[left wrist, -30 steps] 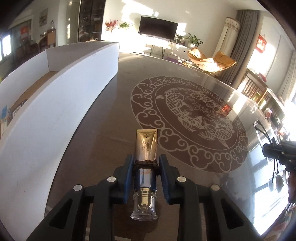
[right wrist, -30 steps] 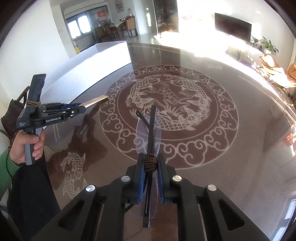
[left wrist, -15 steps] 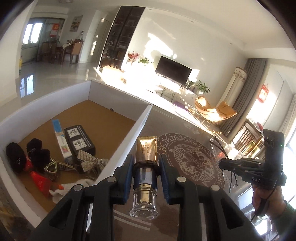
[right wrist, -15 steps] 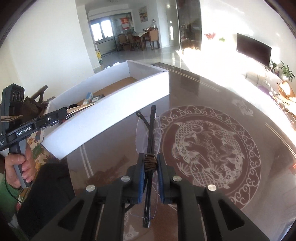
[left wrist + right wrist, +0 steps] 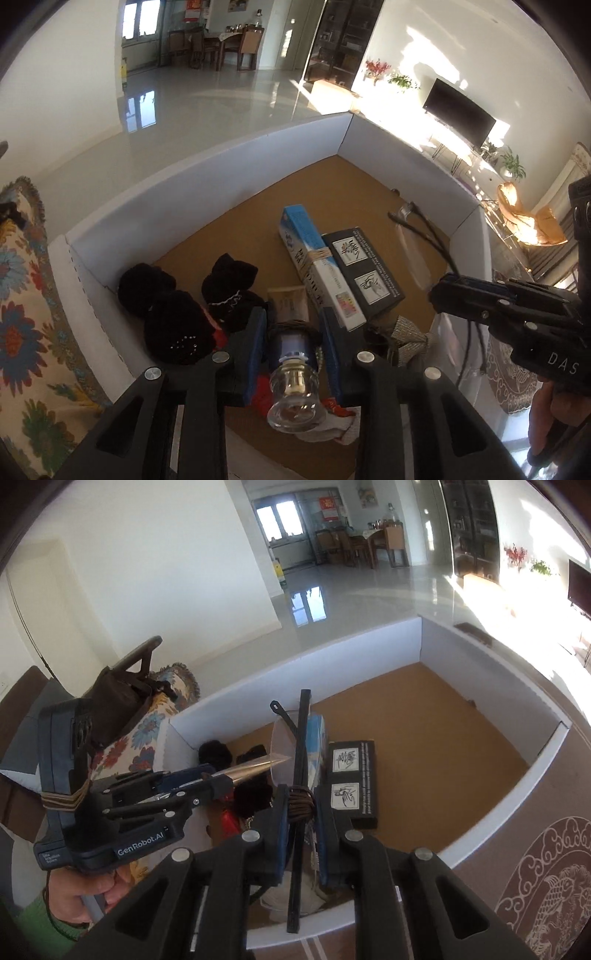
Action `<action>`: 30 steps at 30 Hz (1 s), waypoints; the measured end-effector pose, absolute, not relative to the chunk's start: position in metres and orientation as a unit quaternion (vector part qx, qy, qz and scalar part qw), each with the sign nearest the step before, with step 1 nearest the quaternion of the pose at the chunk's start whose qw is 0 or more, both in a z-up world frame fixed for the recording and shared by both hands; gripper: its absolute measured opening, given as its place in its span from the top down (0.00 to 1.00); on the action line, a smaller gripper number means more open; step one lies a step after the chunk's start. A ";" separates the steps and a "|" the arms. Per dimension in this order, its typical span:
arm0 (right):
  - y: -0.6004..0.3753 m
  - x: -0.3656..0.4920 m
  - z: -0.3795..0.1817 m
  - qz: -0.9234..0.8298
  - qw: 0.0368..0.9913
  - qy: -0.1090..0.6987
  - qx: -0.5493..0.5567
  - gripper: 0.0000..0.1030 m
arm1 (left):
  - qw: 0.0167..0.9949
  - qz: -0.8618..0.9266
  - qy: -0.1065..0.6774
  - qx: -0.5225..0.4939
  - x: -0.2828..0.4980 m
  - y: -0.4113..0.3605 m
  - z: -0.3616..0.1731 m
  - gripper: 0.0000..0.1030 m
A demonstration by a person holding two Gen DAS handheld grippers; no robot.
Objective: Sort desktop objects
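Left wrist view, bottom centre: the left gripper (image 5: 295,334) is clamped on a tube (image 5: 291,339). The clear cap points back toward the camera; the gold flat end projects forward past the fingertips. Both blue pads (image 5: 257,354) press the tube's sides, with a narrow gap set by the tube's width.

Right wrist view, bottom centre: the right gripper (image 5: 301,812) is clenched on glasses (image 5: 299,760). The black frame bar runs straight up the frame between the fingers (image 5: 279,834); a clear lens extends left of the bar, above the fingertips.

Both held items hang over the box (image 5: 207,181), a white-walled carton with a brown floor.

Box contents, lower frame of the left view:
- black pouches (image 5: 177,317), lower left, against the near-left wall;
- a red item (image 5: 264,397) under the tube, partly hidden;
- a blue carton (image 5: 314,266), centre, touching a black carton (image 5: 364,273) on its right;
- a woven bow (image 5: 404,336), right of the fingers.

The brown floor beyond the cartons, toward the upper right corner of the box, is bare. In the left view the right gripper enters at right edge, just beside the black carton. A patterned table (image 5: 546,878) lies outside the right wall.
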State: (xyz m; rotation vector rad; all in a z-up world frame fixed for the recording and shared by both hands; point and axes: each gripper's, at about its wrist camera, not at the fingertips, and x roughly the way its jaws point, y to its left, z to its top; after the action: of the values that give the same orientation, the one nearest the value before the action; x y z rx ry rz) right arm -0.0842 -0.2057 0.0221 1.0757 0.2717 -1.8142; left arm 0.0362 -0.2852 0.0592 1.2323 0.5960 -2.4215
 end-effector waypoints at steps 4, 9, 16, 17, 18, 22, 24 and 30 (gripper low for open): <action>-0.220 -0.099 -0.010 -0.720 0.468 0.099 0.502 0.23 | 0.198 -0.857 0.231 0.415 0.053 -0.300 0.061 0.21; -0.196 -0.104 0.011 -0.748 0.451 0.104 0.475 0.15 | 0.214 -0.870 0.245 0.371 0.065 -0.293 0.080 0.08; -0.163 -0.120 0.029 -0.781 0.395 0.107 0.472 0.07 | 0.224 -0.880 0.245 0.340 0.065 -0.269 0.108 0.08; -0.159 -0.121 0.030 -0.782 0.391 0.101 0.475 0.07 | 0.225 -0.880 0.237 0.345 0.064 -0.266 0.109 0.08; -0.156 -0.122 0.030 -0.783 0.389 0.096 0.476 0.07 | 0.229 -0.880 0.225 0.351 0.063 -0.262 0.111 0.08; -0.159 -0.117 0.031 -0.783 0.383 0.106 0.478 0.07 | 0.253 -0.883 0.184 0.350 0.067 -0.249 0.118 0.08; -0.164 -0.111 0.030 -0.782 0.384 0.123 0.476 0.06 | 0.270 -0.882 0.179 0.343 0.073 -0.248 0.121 0.08; -0.184 -0.092 0.024 -0.781 0.377 0.195 0.457 0.02 | 0.290 -0.871 0.200 0.342 0.079 -0.259 0.125 0.07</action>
State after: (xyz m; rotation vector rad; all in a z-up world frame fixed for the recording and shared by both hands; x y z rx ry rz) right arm -0.0921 -0.1841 0.0244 1.1692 0.4976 -1.9975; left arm 0.0787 -0.2593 0.1251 0.9127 0.5346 -2.3228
